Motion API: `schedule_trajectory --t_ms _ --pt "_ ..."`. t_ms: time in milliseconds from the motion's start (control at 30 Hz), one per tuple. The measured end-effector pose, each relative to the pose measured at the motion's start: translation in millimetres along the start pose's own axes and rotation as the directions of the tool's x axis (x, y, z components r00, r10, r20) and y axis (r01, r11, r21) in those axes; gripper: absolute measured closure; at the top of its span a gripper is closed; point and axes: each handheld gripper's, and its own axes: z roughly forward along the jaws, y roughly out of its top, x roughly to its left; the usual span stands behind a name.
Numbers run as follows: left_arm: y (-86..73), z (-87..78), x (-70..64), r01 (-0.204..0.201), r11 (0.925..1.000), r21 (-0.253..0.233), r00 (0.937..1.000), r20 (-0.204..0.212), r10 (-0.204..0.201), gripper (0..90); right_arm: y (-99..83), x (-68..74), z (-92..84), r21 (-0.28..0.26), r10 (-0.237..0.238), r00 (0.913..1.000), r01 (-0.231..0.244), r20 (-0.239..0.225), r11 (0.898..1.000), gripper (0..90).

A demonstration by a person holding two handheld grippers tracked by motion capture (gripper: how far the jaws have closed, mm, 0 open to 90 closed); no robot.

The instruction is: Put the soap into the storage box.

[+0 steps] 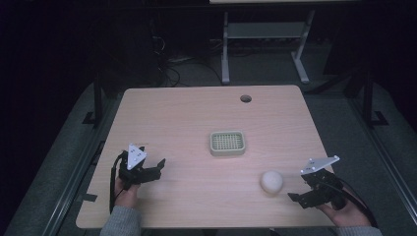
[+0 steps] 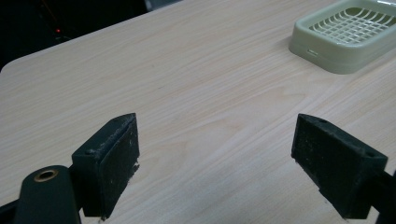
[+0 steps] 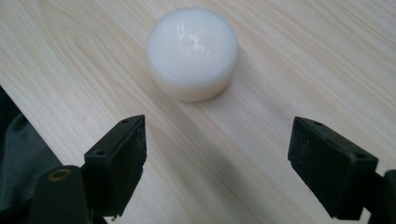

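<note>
Nothing looks done yet: the round white soap bar (image 3: pixel 192 53) lies on the wooden table (image 1: pixel 196 118), just ahead of the right gripper (image 3: pixel 215 158), jaws apart and empty. The left gripper (image 2: pixel 215 163) (also spread wide) faces the slotted green soap dish (image 2: pixel 348 35); grasping and placing remain.

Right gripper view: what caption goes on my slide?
Open right gripper faces a white soap lying on the wooden table.
</note>
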Motion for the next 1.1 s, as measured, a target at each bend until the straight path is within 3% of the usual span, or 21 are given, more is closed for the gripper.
schedule_trajectory --t_ms 533,767,1100 --pt "-0.5 1.2 0.0 0.005 1.0 0.001 1.0 0.004 -0.005 14.8 28.4 1.7 7.2 0.062 -0.049 0.9985 0.05 -0.023 0.997 16.4" --pt "-0.3 1.0 0.4 0.006 1.0 -0.002 1.0 0.004 -0.006 14.8 49.5 6.3 14.5 0.096 -0.085 0.9957 0.088 -0.038 0.991 15.8" --pt "0.1 1.2 -0.1 0.009 1.0 -0.004 0.9999 0.006 -0.009 14.8 64.1 7.3 29.6 0.15 -0.087 0.995 0.094 -0.049 0.984 15.2"
